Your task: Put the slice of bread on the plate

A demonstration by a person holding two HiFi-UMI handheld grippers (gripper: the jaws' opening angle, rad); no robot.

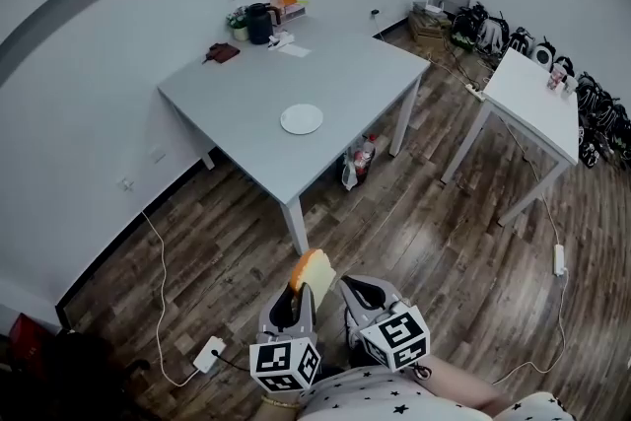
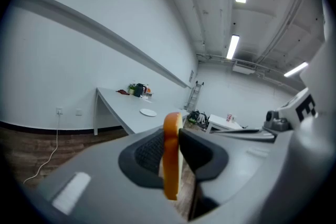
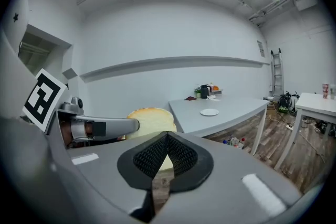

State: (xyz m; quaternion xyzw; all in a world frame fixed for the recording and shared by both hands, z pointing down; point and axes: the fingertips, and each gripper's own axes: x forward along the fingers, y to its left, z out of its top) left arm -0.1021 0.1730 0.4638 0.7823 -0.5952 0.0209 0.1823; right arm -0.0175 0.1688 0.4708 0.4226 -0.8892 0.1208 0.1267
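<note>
My left gripper is shut on a slice of bread with an orange-brown crust, held upright over the wooden floor. In the left gripper view the slice stands edge-on between the dark pads. My right gripper hangs just right of it, jaws shut with nothing in them. In the right gripper view the bread shows beyond the closed fingertips of that gripper. The white plate lies near the front edge of the grey table, well ahead of both grippers; it also appears as plate and plate.
A black jug, small plants and a dark red item sit at the table's far side. Bottles stand under the table. A white table is at the right, bags along the wall, a power strip on the floor.
</note>
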